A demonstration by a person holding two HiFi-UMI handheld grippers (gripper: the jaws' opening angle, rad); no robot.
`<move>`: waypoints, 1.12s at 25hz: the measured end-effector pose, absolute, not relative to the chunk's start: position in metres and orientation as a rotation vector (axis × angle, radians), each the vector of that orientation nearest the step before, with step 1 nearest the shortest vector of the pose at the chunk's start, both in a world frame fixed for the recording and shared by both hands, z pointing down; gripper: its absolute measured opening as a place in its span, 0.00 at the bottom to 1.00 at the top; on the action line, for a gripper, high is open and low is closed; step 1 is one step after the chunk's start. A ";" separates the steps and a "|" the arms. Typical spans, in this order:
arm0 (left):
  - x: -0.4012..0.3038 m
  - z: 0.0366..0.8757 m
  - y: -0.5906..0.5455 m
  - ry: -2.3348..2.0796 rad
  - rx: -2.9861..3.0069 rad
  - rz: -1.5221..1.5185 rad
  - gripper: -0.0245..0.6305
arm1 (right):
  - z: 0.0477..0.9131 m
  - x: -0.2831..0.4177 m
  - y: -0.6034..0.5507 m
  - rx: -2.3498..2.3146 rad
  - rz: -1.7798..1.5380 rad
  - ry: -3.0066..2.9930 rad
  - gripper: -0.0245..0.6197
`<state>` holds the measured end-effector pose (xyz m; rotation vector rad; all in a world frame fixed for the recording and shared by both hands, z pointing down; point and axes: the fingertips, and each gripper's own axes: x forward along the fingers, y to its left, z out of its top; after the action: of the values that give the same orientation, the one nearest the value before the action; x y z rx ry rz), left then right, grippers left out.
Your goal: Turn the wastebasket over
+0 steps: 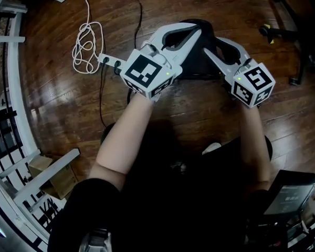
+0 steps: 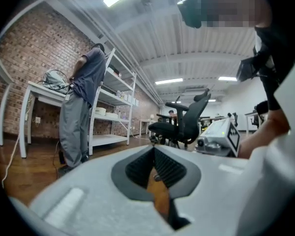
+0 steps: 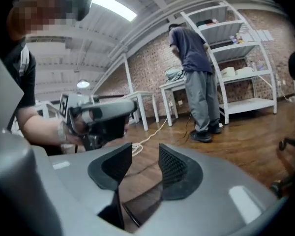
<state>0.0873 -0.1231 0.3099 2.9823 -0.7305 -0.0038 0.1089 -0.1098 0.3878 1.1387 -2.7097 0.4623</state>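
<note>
Left gripper and right gripper above the black wastebasket.
Left jaws are clenched on nothing and right jaws are spread and empty. Only the head view shows the wastebasket beneath both tips, and only the gripper views show a person standing at white shelves.

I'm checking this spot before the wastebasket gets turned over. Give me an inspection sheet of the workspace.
Surface: glossy wooden floor.
Job's things: black wastebasket below both grippers, mostly hidden; which way up cannot be told.
Clutter: cardboard box by the white rack; black chair base at upper right.
Grippers: left gripper has its jaws together with nothing between them; right gripper has its jaws apart and grips nothing.
Cables: coiled white cable at a power strip; black cable runs past it.
Surroundings: brick wall, white shelves, a standing person, an office chair.
</note>
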 end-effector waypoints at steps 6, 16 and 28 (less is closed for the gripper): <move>0.102 0.316 -0.121 -0.731 3.015 0.054 0.04 | 0.479 0.094 -0.059 0.750 0.156 -2.403 0.37; 0.092 0.313 -0.126 -0.780 3.034 0.034 0.04 | 0.594 0.096 -0.031 0.580 -0.202 -1.931 0.40; 0.069 0.320 -0.119 -0.778 3.073 0.094 0.04 | 0.621 0.105 -0.068 0.794 -0.374 -1.689 0.36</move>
<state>0.0693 -0.1185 0.3196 3.0731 -0.7783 0.0941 0.1047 -0.0680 0.6210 0.7937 -1.6892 -0.3740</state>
